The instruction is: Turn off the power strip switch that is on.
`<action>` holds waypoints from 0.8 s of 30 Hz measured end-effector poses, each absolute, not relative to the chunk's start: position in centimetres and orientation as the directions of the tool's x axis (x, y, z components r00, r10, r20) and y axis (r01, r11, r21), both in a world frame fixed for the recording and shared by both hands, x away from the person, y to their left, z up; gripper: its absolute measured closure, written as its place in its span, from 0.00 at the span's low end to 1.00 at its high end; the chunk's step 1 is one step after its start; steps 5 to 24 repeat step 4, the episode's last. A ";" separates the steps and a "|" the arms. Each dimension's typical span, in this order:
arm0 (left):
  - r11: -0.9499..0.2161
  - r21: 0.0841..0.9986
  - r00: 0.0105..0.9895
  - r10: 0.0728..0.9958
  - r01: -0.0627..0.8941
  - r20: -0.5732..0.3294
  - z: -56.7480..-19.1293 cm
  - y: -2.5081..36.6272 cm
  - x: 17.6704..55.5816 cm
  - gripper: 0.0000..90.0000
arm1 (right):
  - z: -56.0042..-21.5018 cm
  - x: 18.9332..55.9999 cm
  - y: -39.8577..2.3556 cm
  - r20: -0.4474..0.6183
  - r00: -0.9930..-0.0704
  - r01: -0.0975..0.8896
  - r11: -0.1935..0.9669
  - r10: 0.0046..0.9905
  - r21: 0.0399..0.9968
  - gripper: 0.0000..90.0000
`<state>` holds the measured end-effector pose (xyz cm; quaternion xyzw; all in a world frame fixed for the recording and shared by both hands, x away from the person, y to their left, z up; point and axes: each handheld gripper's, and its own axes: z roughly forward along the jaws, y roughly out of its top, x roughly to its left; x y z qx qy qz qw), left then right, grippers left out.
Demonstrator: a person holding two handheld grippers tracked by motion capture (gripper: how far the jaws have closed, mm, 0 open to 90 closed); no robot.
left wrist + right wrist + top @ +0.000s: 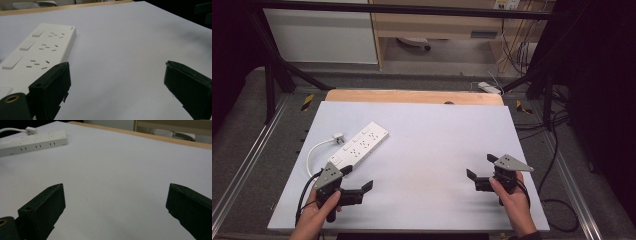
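From above, the white power strip (359,145) lies on the table (432,150) at the left, just ahead of the wide-open left gripper (358,179); the right gripper (480,166), also open, hovers well apart. Left gripper view: the strip sits beside the left jaw, ungripped. Right gripper view: jaws spread, strip far off.

place: lab recording rig | black metal frame (277,75) at 10 to 2 o'clock | loose black cables (517,47) at 1 o'clock | grey carpet floor (242,130) | white board tabletop (432,145) on a wooden table (412,96)
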<state>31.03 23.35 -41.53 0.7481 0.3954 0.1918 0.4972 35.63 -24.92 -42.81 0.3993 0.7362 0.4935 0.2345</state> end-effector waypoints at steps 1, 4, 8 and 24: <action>-0.199 0.894 0.614 0.783 0.401 -0.101 -41.6 23.3 30.9 0.08 | -43.0 35.7 -24.9 0.049 -0.562 0.376 0.201 0.826 0.905 0.03; -0.213 0.896 0.605 0.792 0.390 -0.075 -41.7 23.2 30.9 0.07 | -44.0 36.1 -24.9 0.025 -0.528 0.448 0.254 0.849 0.857 0.04; -0.213 0.896 0.605 0.792 0.390 -0.075 -41.7 23.2 30.9 0.07 | -44.0 36.1 -24.9 0.025 -0.528 0.448 0.254 0.849 0.857 0.04; -0.213 0.896 0.605 0.792 0.390 -0.075 -41.7 23.2 30.9 0.07 | -44.0 36.1 -24.9 0.025 -0.528 0.448 0.254 0.849 0.857 0.04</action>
